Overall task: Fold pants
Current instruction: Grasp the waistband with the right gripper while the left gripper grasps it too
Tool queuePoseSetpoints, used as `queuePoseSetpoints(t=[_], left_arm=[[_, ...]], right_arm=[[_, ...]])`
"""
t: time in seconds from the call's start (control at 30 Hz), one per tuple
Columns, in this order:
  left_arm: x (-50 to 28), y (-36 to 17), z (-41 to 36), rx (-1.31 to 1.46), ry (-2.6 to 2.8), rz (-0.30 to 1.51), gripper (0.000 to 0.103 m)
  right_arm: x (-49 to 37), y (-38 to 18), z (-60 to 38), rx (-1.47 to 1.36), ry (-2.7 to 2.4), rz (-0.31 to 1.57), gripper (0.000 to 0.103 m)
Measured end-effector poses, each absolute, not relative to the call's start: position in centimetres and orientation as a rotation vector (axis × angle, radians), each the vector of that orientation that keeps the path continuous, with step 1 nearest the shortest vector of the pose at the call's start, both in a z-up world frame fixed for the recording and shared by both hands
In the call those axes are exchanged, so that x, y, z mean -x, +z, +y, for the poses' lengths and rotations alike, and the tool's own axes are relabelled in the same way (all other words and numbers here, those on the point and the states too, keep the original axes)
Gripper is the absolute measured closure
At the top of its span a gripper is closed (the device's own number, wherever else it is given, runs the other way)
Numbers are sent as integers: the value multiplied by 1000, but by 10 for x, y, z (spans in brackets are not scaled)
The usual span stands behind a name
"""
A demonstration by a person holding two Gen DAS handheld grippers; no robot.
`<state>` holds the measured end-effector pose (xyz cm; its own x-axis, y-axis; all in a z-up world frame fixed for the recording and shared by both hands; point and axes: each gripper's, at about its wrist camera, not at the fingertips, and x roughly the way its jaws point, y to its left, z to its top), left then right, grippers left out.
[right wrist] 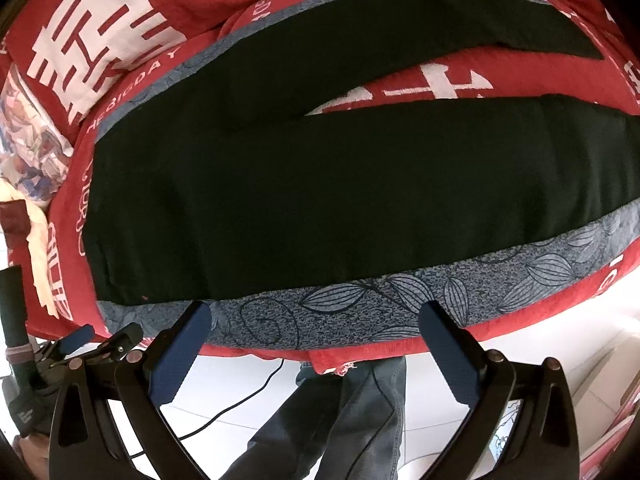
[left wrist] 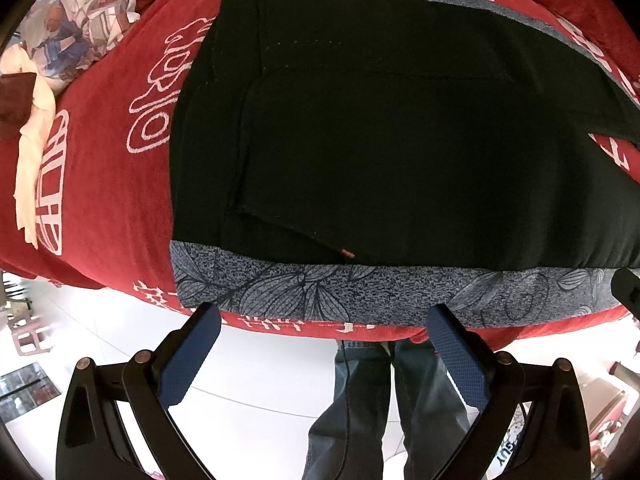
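Hovering at the near edge of the bed (left wrist: 100,184), the left tool (left wrist: 324,332) and the right tool (right wrist: 316,326) both have their fingers spread wide and grip nothing. The pants (left wrist: 400,140) lie flat on the red printed blanket (right wrist: 180,4) that covers the bed, waist end toward the left tool, the two legs running off toward the right and parting in a narrow V that shows red cloth between them in the right wrist view.

Risk, as judged from this layout: a pinch taken at the near edge could catch only the grey side stripe (right wrist: 360,312), or only the top layer of cloth, so that the leg would twist or drag when lifted rather than fold cleanly. The plush blanket may also be nipped along with the pants, pulling the bedding up. Because the legs are splayed, folding one over the other without even lift at both ends would probably leave them misaligned.

Appearance: the fabric is black and matt, soft-looking, largely smooth, with faint stitched seam lines and a pocket outline near the waist. A grey band printed with dark leaf outlines runs along each outer seam. A small pink mark (left wrist: 346,253) shows near the lower seam.
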<state>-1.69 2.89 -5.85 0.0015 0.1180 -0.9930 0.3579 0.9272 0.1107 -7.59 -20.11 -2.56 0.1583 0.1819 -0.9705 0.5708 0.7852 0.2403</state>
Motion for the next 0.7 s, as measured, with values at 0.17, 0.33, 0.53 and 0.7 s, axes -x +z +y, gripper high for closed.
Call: queuePoseSetpoints(t=[0.17,0.33,0.53,0.7], left_arm=[[15,-58,29,-381,-200,1571,0],[16,-59,29,-382,-201,1570,0],[12,-60,44,-270,-266,1577,0],[10,-70,82,-3,-375,1613,0]], right_arm=[[76,-26,-201,-658,-309,1413,0],[75,-26,-199,-654,-301,1417,0],[71,-29,-191,-678,-236,1424,0],[72,-54,-172,-945,15,1394,0]])
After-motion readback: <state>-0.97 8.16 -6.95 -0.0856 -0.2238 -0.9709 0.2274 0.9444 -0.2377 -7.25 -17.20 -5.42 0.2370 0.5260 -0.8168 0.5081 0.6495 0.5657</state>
